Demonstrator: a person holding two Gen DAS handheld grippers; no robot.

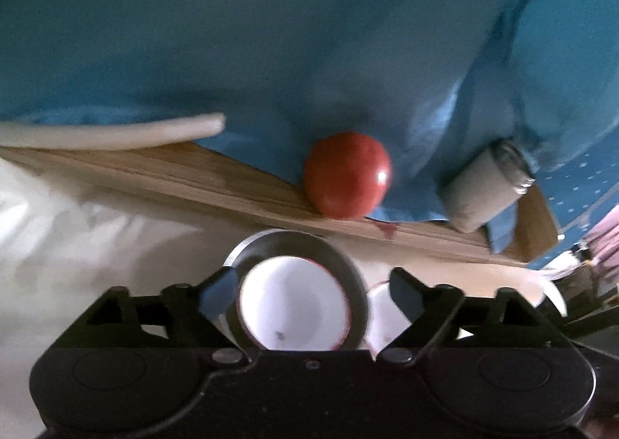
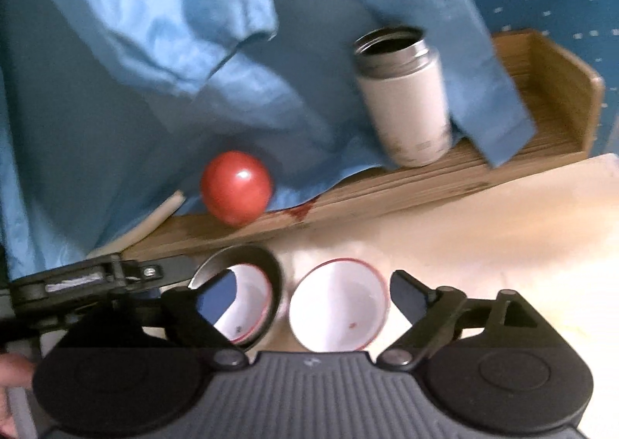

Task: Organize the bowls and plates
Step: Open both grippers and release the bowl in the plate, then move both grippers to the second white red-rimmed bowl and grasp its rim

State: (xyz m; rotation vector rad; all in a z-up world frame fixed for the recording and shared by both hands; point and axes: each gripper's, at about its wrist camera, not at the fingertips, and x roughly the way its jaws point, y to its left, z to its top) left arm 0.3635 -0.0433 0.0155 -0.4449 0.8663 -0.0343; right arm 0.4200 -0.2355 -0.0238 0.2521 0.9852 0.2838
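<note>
Though labels blur unreadably, both tongs, left [image 1: 309, 284] and right [image 2: 309, 286], wide, empty.

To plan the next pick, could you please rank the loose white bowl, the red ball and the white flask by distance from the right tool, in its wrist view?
1. white bowl, between the open right tool fingers.
2. red ball, beyond, left.
3. white flask, farthest, upper right.

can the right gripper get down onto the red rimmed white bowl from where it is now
Probably yes. The right gripper is open with the white bowl directly between its fingers, nothing covering it; the steel bowl sits close beside it.
</note>
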